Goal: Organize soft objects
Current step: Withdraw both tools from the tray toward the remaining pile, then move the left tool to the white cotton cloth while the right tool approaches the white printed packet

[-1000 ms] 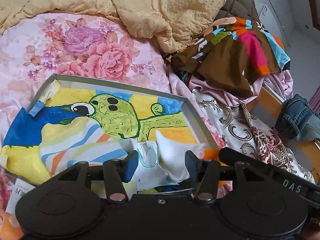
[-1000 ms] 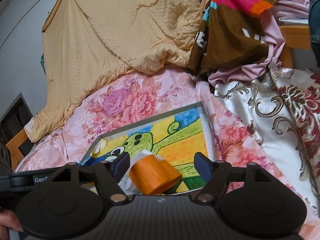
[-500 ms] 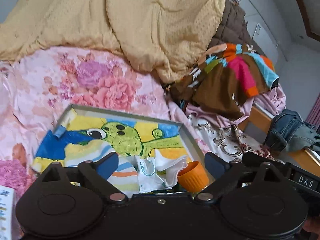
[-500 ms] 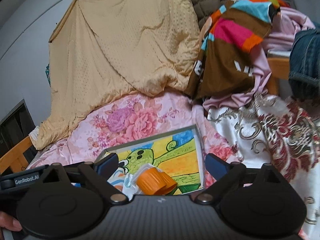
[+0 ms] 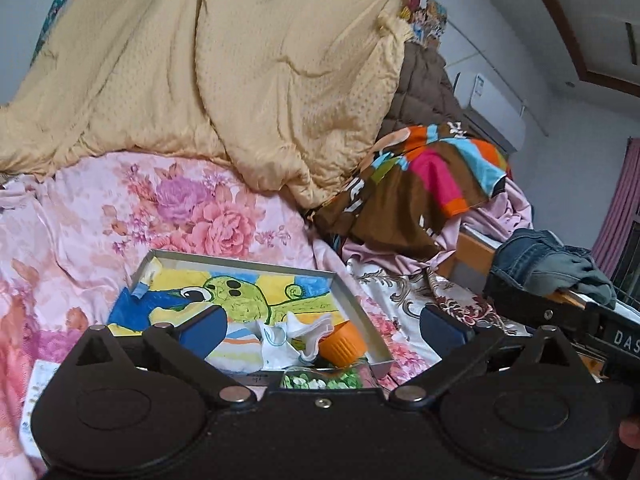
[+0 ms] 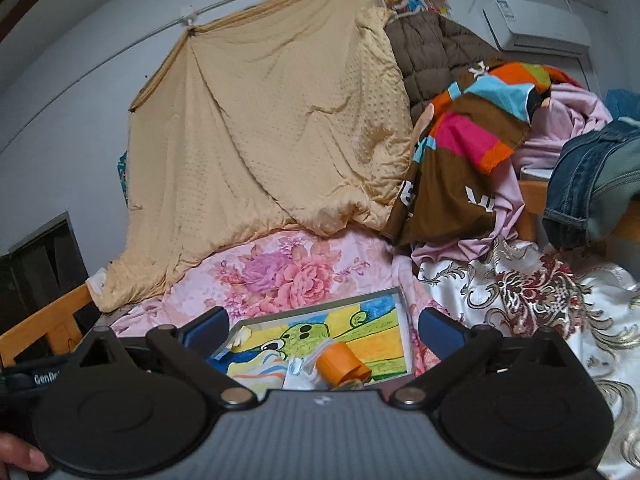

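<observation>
A bed filled both views, covered by a pink flowered sheet (image 5: 192,216). A tan quilt (image 5: 240,80) hung from the wall across the upper middle of each frame. To its right lay a heap of clothes: a brown jacket (image 6: 432,52), a brown garment with bright stripes (image 5: 424,184), pale pink cloth (image 6: 560,128) and blue jeans (image 5: 536,256) over a wooden rail at the right edge. A white and red patterned cloth (image 6: 540,292) spread over the lower right. An air conditioner (image 6: 536,28) sat on the wall at upper right.

Low in the centre of both frames a shallow grey tray (image 5: 352,304) rested on the sheet, its floor lined with a crayon drawing of a green creature (image 5: 240,292). At the tray's near end lay the soft things: a striped cloth (image 5: 236,350), a crumpled white cloth (image 5: 292,336) touching it, and an orange cup (image 5: 340,344) on its side just right of the white cloth.

Left gripper (image 5: 320,330): blue pads spread wide, nothing between them, hanging above the near end of the tray. Right gripper (image 6: 322,330): also spread wide and empty, framing the same tray from above. A bit of hand showed at the lower left corner of the right view.
</observation>
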`<state>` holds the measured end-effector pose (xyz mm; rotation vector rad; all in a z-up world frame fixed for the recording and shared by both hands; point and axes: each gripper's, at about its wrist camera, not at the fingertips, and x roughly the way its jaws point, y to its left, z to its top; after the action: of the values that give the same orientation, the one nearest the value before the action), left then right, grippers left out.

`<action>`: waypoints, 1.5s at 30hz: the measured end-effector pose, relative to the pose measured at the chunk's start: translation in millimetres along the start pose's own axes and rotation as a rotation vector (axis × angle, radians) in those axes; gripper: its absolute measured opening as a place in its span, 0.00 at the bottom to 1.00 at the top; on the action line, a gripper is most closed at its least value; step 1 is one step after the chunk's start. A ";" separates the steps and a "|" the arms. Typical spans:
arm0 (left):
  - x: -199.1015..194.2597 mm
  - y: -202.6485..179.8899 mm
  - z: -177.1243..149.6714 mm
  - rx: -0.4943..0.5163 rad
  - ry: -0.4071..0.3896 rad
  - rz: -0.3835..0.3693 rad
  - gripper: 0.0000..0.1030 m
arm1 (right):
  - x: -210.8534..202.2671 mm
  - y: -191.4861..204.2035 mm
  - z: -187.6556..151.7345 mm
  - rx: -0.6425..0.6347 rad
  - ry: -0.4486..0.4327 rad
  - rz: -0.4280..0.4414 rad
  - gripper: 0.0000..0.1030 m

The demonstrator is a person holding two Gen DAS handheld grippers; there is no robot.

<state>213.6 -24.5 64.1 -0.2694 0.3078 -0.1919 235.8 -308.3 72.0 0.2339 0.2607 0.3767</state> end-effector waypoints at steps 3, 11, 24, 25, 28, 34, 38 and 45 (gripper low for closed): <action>-19.0 -3.1 -3.4 0.003 -0.008 -0.002 0.99 | -19.4 7.1 -7.3 -0.028 0.003 -0.001 1.00; -66.1 -2.6 -19.5 0.028 -0.009 0.009 0.99 | -61.2 7.6 -36.5 -0.017 0.054 0.024 1.00; -107.8 6.8 -58.6 0.028 0.056 -0.001 0.99 | -100.8 10.8 -65.2 -0.006 0.139 -0.010 1.00; -109.0 6.9 -61.4 0.028 0.061 -0.002 0.99 | -102.5 12.2 -68.1 -0.012 0.153 -0.013 1.00; -110.9 9.3 -70.8 0.031 0.088 -0.003 0.99 | -106.4 15.9 -75.1 -0.025 0.188 -0.024 1.00; -112.0 15.2 -86.3 0.049 0.133 -0.010 0.99 | -102.2 19.3 -86.8 -0.041 0.275 -0.043 1.00; -109.5 18.7 -95.1 0.056 0.162 -0.012 0.99 | -94.0 20.8 -93.2 -0.053 0.334 -0.055 1.00; -100.2 27.7 -111.1 0.054 0.228 0.011 0.99 | -81.8 19.2 -102.3 -0.062 0.413 -0.079 1.00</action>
<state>88.0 -1.4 -18.6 -0.1928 0.5289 -0.2203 126.1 -304.9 -2.1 0.0825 0.6616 0.3519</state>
